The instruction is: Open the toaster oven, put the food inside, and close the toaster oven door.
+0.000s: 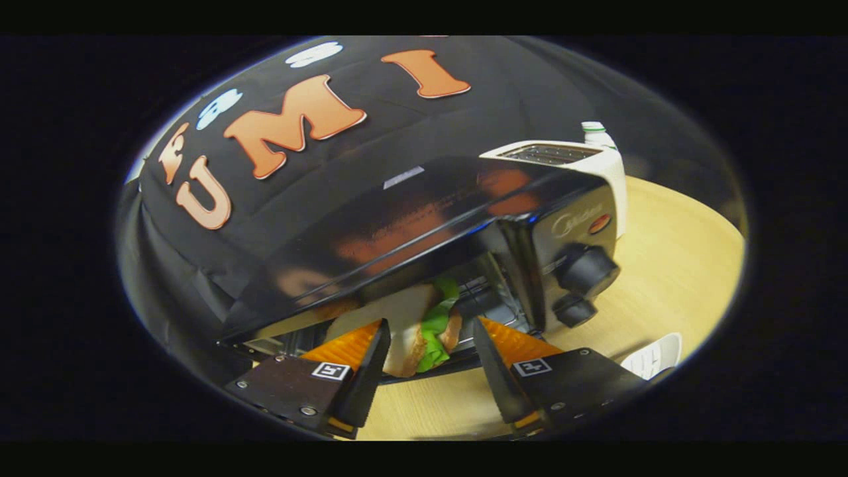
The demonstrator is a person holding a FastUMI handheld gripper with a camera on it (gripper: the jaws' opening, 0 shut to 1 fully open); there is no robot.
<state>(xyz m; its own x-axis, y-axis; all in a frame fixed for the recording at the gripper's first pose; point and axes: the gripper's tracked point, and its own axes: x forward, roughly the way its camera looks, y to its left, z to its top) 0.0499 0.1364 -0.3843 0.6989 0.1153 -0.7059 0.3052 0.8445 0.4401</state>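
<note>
Tilted fisheye look along the hand-held gripper [429, 344], fingers spread apart with a clear gap between them, pressing on nothing. Ahead of the fingertips and reaching into the gap, a sandwich [417, 326]: pale bread slices with a green lettuce leaf showing at its edge, standing roughly on edge at the mouth of the toaster oven [424, 218]. Left finger close beside the bread, whether touching or not cannot be told; right finger apart from it. Toaster oven open at the front, its glossy black top carrying orange reflections, wire rack [478, 291] visible inside just behind the sandwich. Door itself hard to make out; a dark edge below the sandwich, possibly the lowered door, not certain. On the oven's right side, a shiny control panel with two dark round knobs [583, 281], one above the other, and a small orange-red mark above them. Behind the oven, a white slot toaster [563, 156] with slots in its top, and beyond that the cap and neck of a white bottle [596, 132]. Light wooden desk [669, 265] under everything, stretching off to the right. Near the right finger, a white slotted object [656, 358] lying on the desk, kind unclear.
</note>
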